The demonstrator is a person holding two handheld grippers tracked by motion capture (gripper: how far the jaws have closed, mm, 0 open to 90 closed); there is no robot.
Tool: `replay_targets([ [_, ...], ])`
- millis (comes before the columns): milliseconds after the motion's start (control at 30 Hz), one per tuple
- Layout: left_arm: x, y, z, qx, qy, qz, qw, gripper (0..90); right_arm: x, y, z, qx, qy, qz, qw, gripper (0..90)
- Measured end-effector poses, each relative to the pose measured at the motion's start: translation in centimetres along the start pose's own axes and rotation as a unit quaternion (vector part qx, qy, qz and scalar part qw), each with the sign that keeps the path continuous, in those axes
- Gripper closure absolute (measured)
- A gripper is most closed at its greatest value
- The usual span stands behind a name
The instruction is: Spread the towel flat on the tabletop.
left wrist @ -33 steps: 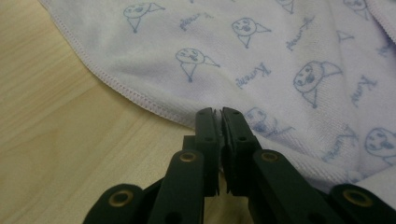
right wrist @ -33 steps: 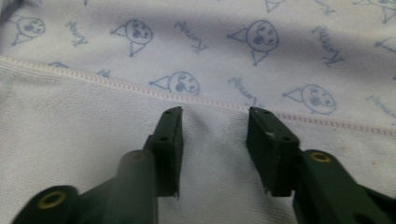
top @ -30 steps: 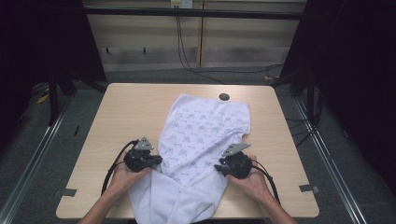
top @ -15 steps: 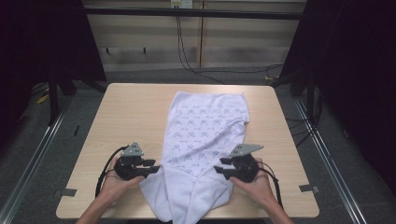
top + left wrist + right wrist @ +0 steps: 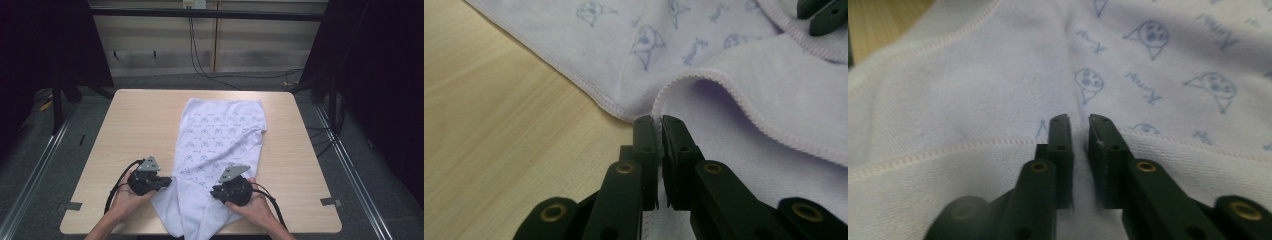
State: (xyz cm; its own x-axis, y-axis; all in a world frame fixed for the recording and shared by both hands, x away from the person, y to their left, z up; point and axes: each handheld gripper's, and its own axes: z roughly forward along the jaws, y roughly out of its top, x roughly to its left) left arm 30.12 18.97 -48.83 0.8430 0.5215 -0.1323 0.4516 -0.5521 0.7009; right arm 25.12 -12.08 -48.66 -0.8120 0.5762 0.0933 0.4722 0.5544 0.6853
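Observation:
A white garment (image 5: 220, 135) with a small blue print lies lengthwise on the wooden table (image 5: 135, 125), its near end hanging over the front edge. My left gripper (image 5: 167, 181) is at the garment's left edge; its jaws have just been closing. In the left gripper view the left gripper (image 5: 658, 120) is shut on the stitched hem of the garment (image 5: 734, 70). My right gripper (image 5: 215, 190) lies on the cloth near the front. Its jaws have also just been closing, and the right gripper (image 5: 1079, 119) pinches a fold of the garment (image 5: 998, 75) at a seam.
Bare wood lies left and right of the garment. Cables trail from both grippers toward the table's front edge. The right gripper's jaw tips (image 5: 824, 15) show at the top right of the left gripper view. Dark floor and metal rails surround the table.
The right gripper has moved left and nearer, onto the cloth. The garment has narrowed and slid toward the front edge. Both sets of jaws opened and then closed on the cloth.

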Motion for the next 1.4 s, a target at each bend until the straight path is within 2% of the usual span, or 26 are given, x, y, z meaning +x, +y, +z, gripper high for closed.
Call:
replay_targets([
  [67,0.1,0.0,-0.5,-0.012,-0.003,-0.003,0.9999,86.2,-0.1,0.0,-0.4,-0.011,0.0,0.007,0.9999,85.2],
  [133,0.3,0.1,-1.4,-0.031,0.0,-0.009,0.9995,86.2,-0.6,0.0,-1.7,-0.034,-0.011,0.022,0.9991,87.3],
  [200,0.4,0.2,-1.7,-0.036,0.001,-0.011,0.9993,86.2,-1.4,-0.1,-3.0,-0.054,-0.02,0.036,0.9977,87.9],
  [233,0.5,0.3,-1.8,-0.04,0.0,-0.013,0.9991,86.1,-2.6,-0.5,-4.5,-0.071,-0.042,0.055,0.9951,88.2],
  [267,0.5,0.3,-1.8,-0.04,0.0,-0.013,0.9991,86.0,-2.6,-0.5,-4.5,-0.071,-0.042,0.055,0.9951,88.2],
  [333,0.5,0.6,-1.8,-0.044,0.003,-0.012,0.999,85.9,-3.7,-1.0,-5.5,-0.078,-0.059,0.067,0.9929,88.5],
  [433,0.5,1.0,-2.0,-0.049,0.002,-0.014,0.9987,85.8,-5.9,-2.7,-8.1,-0.091,-0.093,0.093,0.9871,88.5],
  [533,0.3,1.4,-2.2,-0.053,0.003,-0.014,0.9985,85.8,-6.4,-3.8,-9.2,-0.09,-0.107,0.108,0.9844,88.5],
  [567,0.1,1.8,-2.4,-0.054,0.009,-0.003,0.9985,85.7,-6.9,-5.0,-9.9,-0.073,-0.124,0.12,0.9824,88.5],
  [600,0.1,1.8,-2.4,-0.054,0.009,-0.003,0.9985,85.7,-6.9,-5.0,-9.9,-0.073,-0.124,0.12,0.9824,88.5],
  [633,-0.1,1.9,-2.5,-0.057,0.006,0.0,0.9984,85.7,-7.0,-5.7,-10.0,-0.054,-0.138,0.125,0.981,88.4],
  [667,-0.1,2.0,-2.6,-0.058,0.006,0.002,0.9983,85.3,-7.1,-6.9,-10.1,-0.011,-0.145,0.132,0.9806,87.5],
  [700,-0.2,2.1,-2.7,-0.057,0.004,0.002,0.9984,84.7,-7.1,-7.5,-10.1,0.006,-0.139,0.138,0.9806,85.8],
  [733,-0.2,2.0,-2.7,-0.054,-0.001,0.003,0.9986,84.7,-7.1,-7.5,-10.1,0.006,-0.139,0.138,0.9806,85.8],
  [767,-0.1,1.8,-2.3,-0.046,0.0,-0.002,0.999,81.7,-6.7,-7.9,-10.3,0.004,-0.146,0.135,0.98,73.6],
  [833,0.0,1.7,-2.1,-0.041,-0.001,-0.009,0.9991,76.7,-6.5,-7.6,-10.3,-0.003,-0.148,0.133,0.9799,69.2],
  [867,0.2,1.5,-1.9,-0.038,-0.001,-0.013,0.9992,76.7,-6.4,-7.1,-10.3,-0.017,-0.147,0.129,0.9806,68.2],
  [933,0.4,1.4,-1.8,-0.038,-0.003,-0.021,0.999,70.0,-5.9,-4.3,-9.4,-0.053,-0.098,0.103,0.9883,66.9],
  [1033,0.8,1.0,-2.2,-0.037,-0.003,-0.034,0.9987,65.1,-5.1,-1.2,-6.6,-0.053,-0.044,0.079,0.9945,66.9],
  [1067,1.0,0.8,-2.3,-0.033,-0.003,-0.041,0.9986,65.1,-5.1,-1.2,-6.6,-0.053,-0.044,0.079,0.9945,66.9],
  [1133,1.3,0.1,-2.4,-0.024,-0.005,-0.051,0.9984,64.4,-4.6,0.3,-4.5,-0.049,-0.01,0.071,0.9962,66.7],
  [1167,1.3,-0.3,-2.5,-0.021,-0.007,-0.055,0.9983,63.6,-4.0,1.3,-2.5,-0.041,0.016,0.057,0.9974,66.8],
  [1200,1.2,-1.1,-2.7,-0.013,-0.003,-0.055,0.9984,63.1,-3.7,1.6,-1.6,-0.036,0.025,0.055,0.9975,66.8],
  [1233,1.2,-1.1,-2.7,-0.013,-0.003,-0.055,0.9984,63.0,-3.7,1.6,-1.6,-0.036,0.025,0.055,0.9975,66.8],
  [1333,1.3,-2.4,-2.6,-0.005,-0.009,-0.068,0.9976,58.8,-3.1,1.8,0.9,-0.014,0.041,0.055,0.9976,63.0],
  [1400,1.3,-2.7,-2.4,-0.002,-0.014,-0.072,0.9973,57.0,-3.0,1.6,1.2,-0.007,0.04,0.052,0.9978,61.9],
])
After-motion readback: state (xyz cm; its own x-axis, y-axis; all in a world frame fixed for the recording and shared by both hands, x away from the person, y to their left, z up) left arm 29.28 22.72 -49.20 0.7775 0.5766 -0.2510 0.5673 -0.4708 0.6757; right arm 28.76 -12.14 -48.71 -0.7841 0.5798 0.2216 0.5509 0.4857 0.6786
